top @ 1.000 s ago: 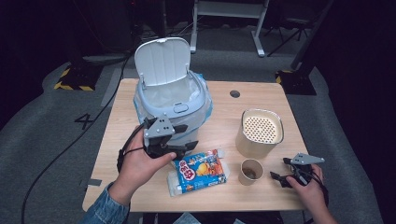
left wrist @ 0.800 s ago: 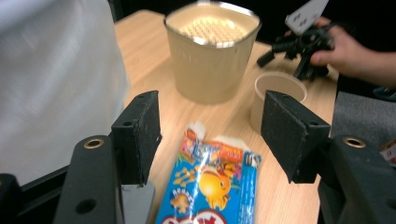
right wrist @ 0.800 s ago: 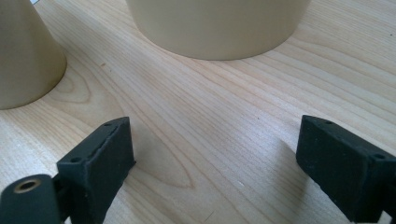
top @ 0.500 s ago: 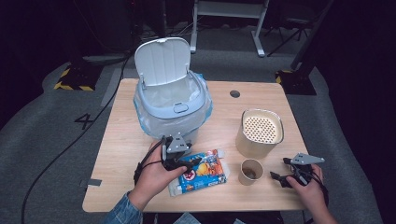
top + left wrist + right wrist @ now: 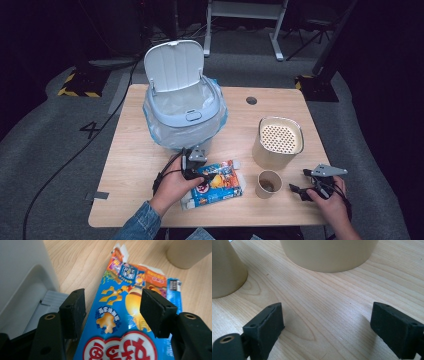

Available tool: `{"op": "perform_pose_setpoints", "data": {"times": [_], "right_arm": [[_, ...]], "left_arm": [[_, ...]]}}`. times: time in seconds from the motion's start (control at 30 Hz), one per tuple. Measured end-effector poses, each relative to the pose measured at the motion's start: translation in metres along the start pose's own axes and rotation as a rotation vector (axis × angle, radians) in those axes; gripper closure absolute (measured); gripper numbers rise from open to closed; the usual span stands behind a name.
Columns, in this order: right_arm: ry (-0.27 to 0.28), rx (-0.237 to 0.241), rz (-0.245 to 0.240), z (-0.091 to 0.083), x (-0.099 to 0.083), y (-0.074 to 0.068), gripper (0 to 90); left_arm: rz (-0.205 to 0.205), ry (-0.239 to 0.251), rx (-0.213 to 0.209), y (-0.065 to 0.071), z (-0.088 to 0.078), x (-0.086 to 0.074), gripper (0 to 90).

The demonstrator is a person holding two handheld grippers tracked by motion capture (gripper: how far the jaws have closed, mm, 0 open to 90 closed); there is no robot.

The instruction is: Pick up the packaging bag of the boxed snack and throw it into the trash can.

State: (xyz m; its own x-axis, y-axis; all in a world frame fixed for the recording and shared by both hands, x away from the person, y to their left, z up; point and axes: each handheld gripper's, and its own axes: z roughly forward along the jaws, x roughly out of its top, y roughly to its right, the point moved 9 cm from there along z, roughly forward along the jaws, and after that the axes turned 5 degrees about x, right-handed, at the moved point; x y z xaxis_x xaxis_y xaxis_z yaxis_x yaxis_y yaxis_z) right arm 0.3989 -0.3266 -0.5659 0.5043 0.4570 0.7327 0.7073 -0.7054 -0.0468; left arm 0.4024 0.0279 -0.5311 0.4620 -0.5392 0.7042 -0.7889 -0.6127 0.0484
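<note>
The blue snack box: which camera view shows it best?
The left gripper view. The blue snack box lies close below the open jaws of the left hand-held gripper, so its print and torn end are plain. The high view shows the whole box lying flat on the table, but small. In the right gripper view I cannot make it out.

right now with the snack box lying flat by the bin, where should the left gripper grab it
Grip the snack box across its narrow width, near the end facing the hand, coming down from above. It lies flat on the table, so only its long side edges offer opposing faces. The left gripper stands open over it, jaws astride that width, pads apart from the card.
</note>
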Motion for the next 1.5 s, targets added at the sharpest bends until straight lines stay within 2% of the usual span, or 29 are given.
{"op": "perform_pose_setpoints", "data": {"times": [0.13,0.23,0.37,0.53,0.67,0.83,0.93,1.03,1.13,1.17,1.23,1.3,1.37,1.4,1.5], "right_arm": [[0.0,0.0,0.0,0.0,0.0,0.0,11.5],[0.0,0.0,0.0,0.0,0.0,0.0,11.5],[0.0,0.0,0.0,0.0,0.0,0.0,11.5],[0.0,0.0,0.0,0.0,0.0,0.0,11.5],[0.0,0.0,0.0,0.0,0.0,0.0,11.5],[0.0,0.0,0.0,0.0,0.0,0.0,11.5],[0.0,0.0,0.0,0.0,0.0,0.0,11.5],[0.0,0.0,0.0,0.0,0.0,0.0,11.5],[0.0,0.001,0.0,0.0,0.0,0.0,11.5],[0.0,0.001,0.0,0.0,0.0,0.0,11.5],[0.0,0.0,0.0,0.0,0.0,0.0,11.5],[0.0,0.0,0.0,0.0,0.0,0.0,11.5],[0.0,0.0,0.0,0.0,0.0,0.0,11.5],[0.0,0.0,0.0,0.0,0.0,0.0,11.5],[0.0,0.0,0.0,0.0,0.0,0.0,11.5]], "left_arm": [[-0.009,-0.01,-0.011,-0.001,0.003,-0.003,38.0],[-0.021,-0.046,-0.028,0.0,0.006,-0.007,39.4],[-0.028,-0.067,-0.041,0.003,0.005,-0.009,42.8],[-0.041,-0.149,-0.081,0.008,0.0,-0.014,49.8],[-0.033,-0.185,-0.093,0.009,0.002,-0.011,48.4],[-0.028,-0.201,-0.099,0.012,0.011,-0.006,49.4],[0.007,-0.233,-0.097,0.012,0.015,-0.006,56.1],[0.025,-0.245,-0.096,0.011,0.013,-0.005,72.7],[0.044,-0.241,-0.097,0.011,0.01,-0.003,83.3],[0.018,-0.211,-0.113,0.015,0.007,0.0,87.4],[0.028,-0.198,-0.113,0.015,0.005,0.001,88.8],[0.014,-0.136,-0.124,0.017,-0.006,0.009,89.1],[0.021,-0.099,-0.122,0.017,-0.014,0.014,89.2],[0.021,-0.099,-0.122,0.017,-0.014,0.014,89.2],[0.02,-0.015,-0.11,0.018,-0.031,0.025,89.3]]}}
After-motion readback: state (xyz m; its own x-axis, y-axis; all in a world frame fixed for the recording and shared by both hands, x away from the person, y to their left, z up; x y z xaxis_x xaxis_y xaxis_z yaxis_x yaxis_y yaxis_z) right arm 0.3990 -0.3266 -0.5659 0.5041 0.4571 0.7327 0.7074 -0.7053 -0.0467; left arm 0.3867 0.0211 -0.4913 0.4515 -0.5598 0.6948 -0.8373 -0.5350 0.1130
